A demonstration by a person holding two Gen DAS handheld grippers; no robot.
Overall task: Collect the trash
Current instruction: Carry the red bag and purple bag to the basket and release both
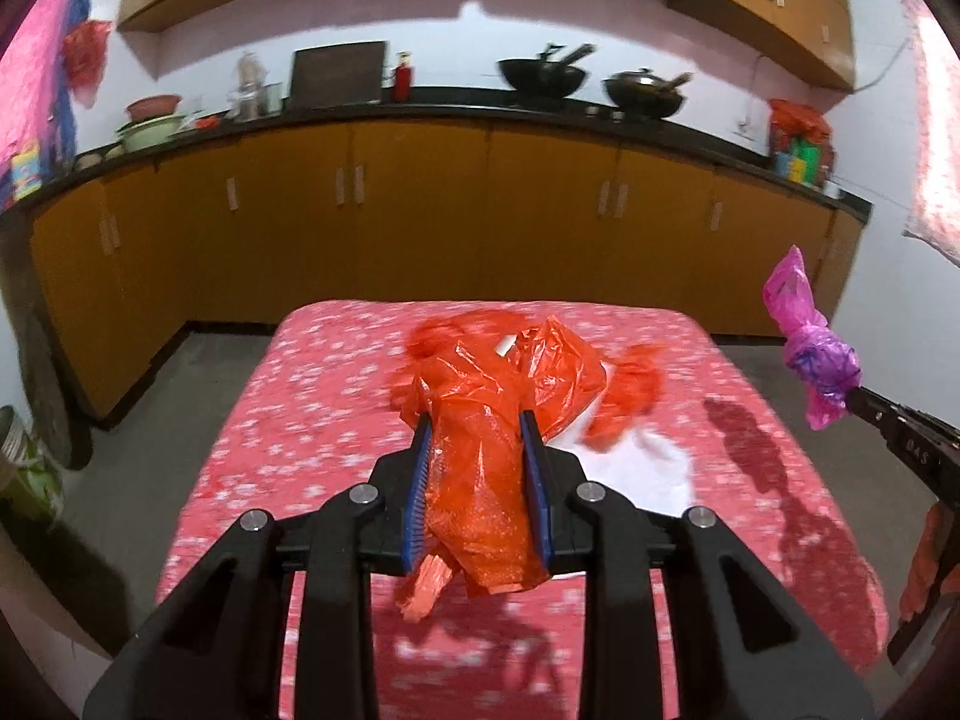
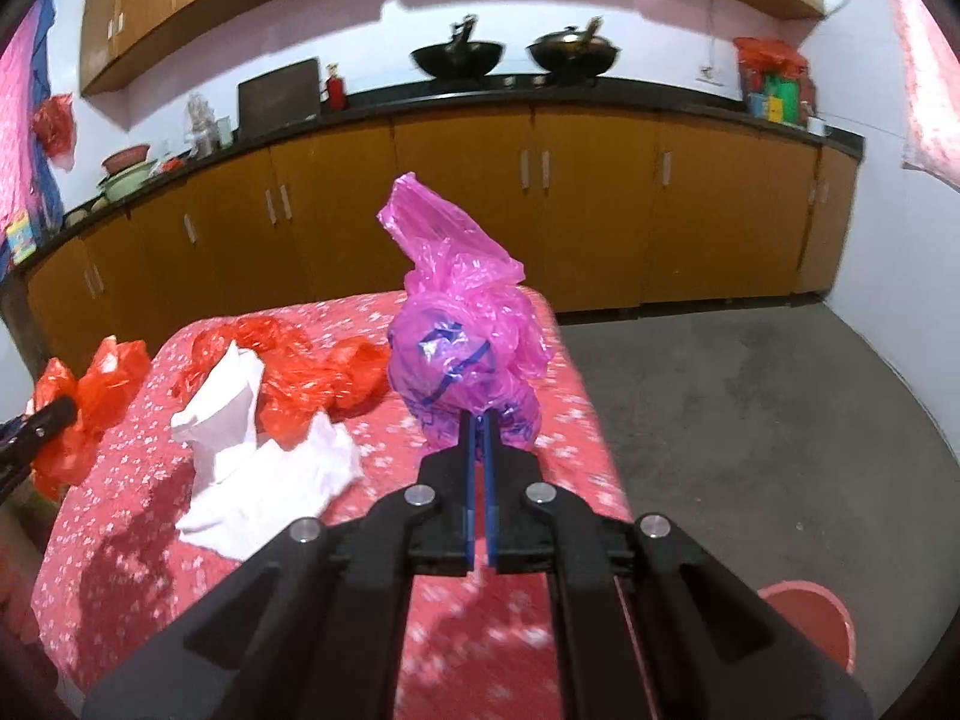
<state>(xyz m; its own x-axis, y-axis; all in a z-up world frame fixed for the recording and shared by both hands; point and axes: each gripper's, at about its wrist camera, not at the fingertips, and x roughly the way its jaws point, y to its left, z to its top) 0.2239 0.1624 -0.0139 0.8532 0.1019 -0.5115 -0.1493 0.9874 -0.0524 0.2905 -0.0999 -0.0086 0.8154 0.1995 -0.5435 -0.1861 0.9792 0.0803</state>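
Note:
My left gripper (image 1: pixel 477 420) is shut on a crumpled orange plastic bag (image 1: pixel 480 468) and holds it above the table with the red flowered cloth (image 1: pixel 300 420). It also shows at the left edge of the right wrist view (image 2: pixel 90 384). My right gripper (image 2: pixel 480 417) is shut on a bunched pink plastic bag (image 2: pixel 462 330), held above the table's right side; that bag also shows in the left wrist view (image 1: pixel 816 354). More orange plastic (image 2: pixel 300 372) and white crumpled paper (image 2: pixel 258 456) lie on the table.
A red bucket (image 2: pixel 804 618) stands on the grey floor at the lower right of the table. Brown kitchen cabinets (image 2: pixel 540 210) with a black counter, woks and bowls run along the far wall. A green container (image 1: pixel 24 468) stands on the floor at left.

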